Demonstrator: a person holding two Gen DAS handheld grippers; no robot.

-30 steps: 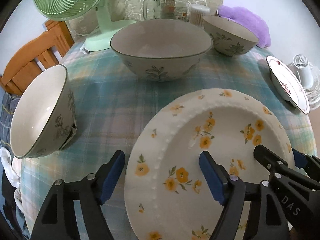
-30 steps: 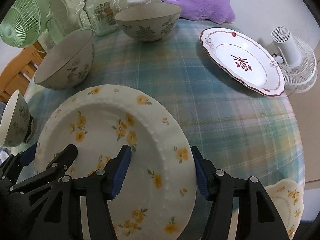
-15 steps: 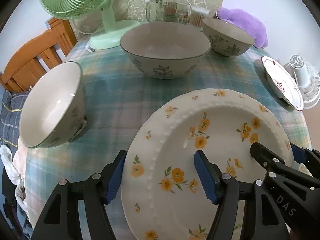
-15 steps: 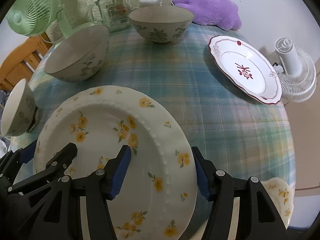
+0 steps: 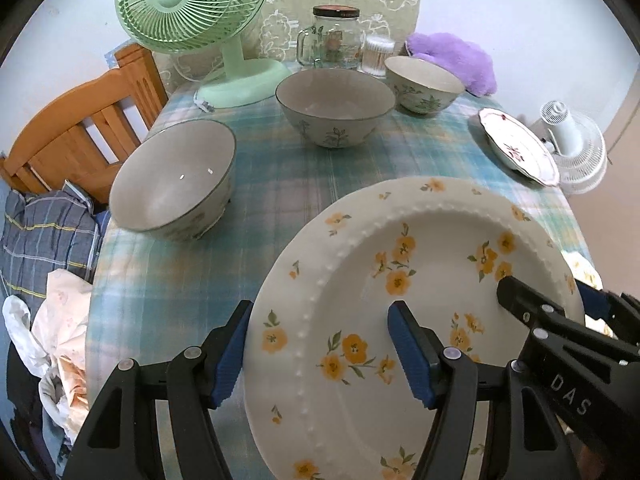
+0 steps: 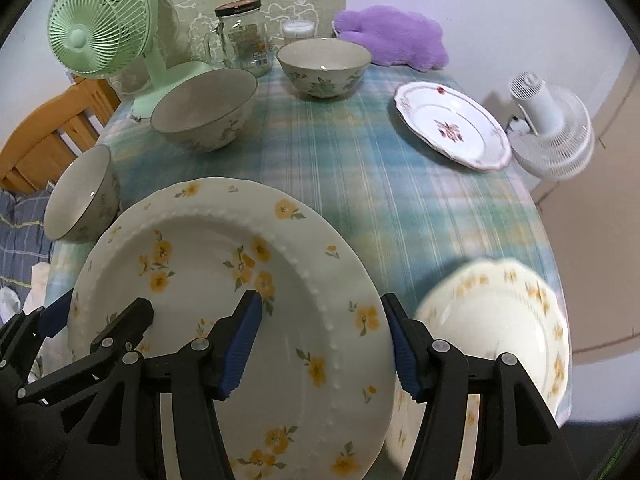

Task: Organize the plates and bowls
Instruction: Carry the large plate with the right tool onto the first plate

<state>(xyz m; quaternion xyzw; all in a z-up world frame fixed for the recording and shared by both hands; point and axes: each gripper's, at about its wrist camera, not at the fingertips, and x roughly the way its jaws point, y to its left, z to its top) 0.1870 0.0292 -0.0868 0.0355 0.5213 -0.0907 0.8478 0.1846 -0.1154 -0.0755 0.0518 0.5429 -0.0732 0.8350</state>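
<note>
We held the flowered plate (image 5: 420, 280) low in both frames, the left gripper (image 5: 320, 348) clamped across its left rim, the right gripper (image 6: 322, 338) clamped across its right rim, above the checked tablecloth (image 6: 360, 184).

2 steep wrist views, shared plate (image 5: 420, 280)

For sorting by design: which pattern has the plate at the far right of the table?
White scalloped plate, dark red rim and flower motif; clearest in right wrist view.
</note>
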